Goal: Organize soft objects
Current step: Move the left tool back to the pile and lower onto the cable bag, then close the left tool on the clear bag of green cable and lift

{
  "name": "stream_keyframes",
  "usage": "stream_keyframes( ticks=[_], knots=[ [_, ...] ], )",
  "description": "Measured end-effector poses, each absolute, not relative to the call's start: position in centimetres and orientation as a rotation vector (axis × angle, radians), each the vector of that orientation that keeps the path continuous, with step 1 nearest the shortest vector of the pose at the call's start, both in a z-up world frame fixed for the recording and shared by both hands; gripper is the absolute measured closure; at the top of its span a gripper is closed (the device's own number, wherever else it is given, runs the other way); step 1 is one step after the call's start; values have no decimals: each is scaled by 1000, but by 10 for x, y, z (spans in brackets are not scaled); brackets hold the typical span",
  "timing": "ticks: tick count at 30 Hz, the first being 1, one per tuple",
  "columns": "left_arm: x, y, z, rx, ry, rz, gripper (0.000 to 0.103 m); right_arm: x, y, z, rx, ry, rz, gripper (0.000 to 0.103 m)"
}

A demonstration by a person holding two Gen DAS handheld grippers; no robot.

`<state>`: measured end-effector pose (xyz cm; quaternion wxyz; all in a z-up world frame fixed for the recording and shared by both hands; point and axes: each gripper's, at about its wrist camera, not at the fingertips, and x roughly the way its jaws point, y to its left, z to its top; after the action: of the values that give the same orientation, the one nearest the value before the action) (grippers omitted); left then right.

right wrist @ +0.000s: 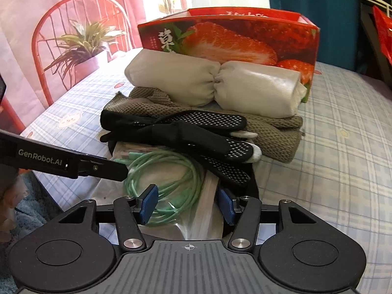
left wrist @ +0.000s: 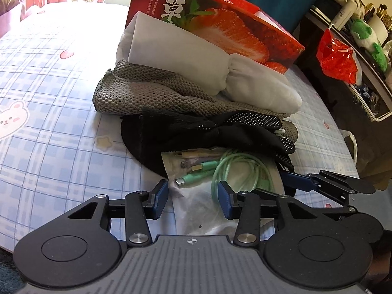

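On a bed sheet (left wrist: pixel 49 78) checked in blue and printed with one bunny and a few hearts, a small heap of soft things lies against one red strawberry box (left wrist: pixel 220 29), which stands at twelve o'clock in both wrist views. There is one pale grey rolled bundle (left wrist: pixel 196 58), cinched in the middle so it reads as two bulges, touching the box's front wall; one grey knitted cloth (left wrist: pixel 147 93) lies under and in front of it; black dotted gloves (right wrist: pixel 196 132), tangled so that I cannot tell whether there are one or two, rest on the knit's near edge; one black round pad (left wrist: pixel 144 144) sits beneath them. Nearest the cameras lies one clear plastic bag (left wrist: pixel 196 210) holding one coiled mint-green cable (left wrist: pixel 235 169). The left gripper (left wrist: pixel 193 201) has its two blue pads about half apart, astride the bag's edge at six o'clock, with the bag and cable between them but no visible pinch. The right gripper (right wrist: pixel 187 205) stands likewise half open over the cable loops, its pads on either side of the bag, not visibly pressing it. In the right view the left gripper enters from nine o'clock; in the left view the right one shows at four o'clock. One red plastic bag (left wrist: pixel 335 58) hangs at two o'clock
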<state>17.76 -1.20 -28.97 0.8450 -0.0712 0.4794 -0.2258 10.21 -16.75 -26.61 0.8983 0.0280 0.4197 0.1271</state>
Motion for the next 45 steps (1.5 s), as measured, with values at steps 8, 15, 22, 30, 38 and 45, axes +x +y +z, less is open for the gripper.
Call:
stream_keyframes(
  ticks=[8,15,22,30,38,45],
  knots=[
    [176,-12,-288,-141,996,-483,57,102,-165,-258,97,871,308,60],
    [176,-10,-290,-157,979,-478,59,104,-170,-261,114,876,290,80],
    [176,-8,-291,-164,981,-477,59,104,-180,-268,190,888,279,74],
    [175,-2,-287,-146,1008,-483,76,105,-182,-272,226,902,283,74],
    [174,-1,-292,-147,1027,-481,76,102,-170,-269,203,922,317,78],
    [172,0,-292,-152,1022,-480,76,104,-170,-271,221,925,306,79]
  ],
)
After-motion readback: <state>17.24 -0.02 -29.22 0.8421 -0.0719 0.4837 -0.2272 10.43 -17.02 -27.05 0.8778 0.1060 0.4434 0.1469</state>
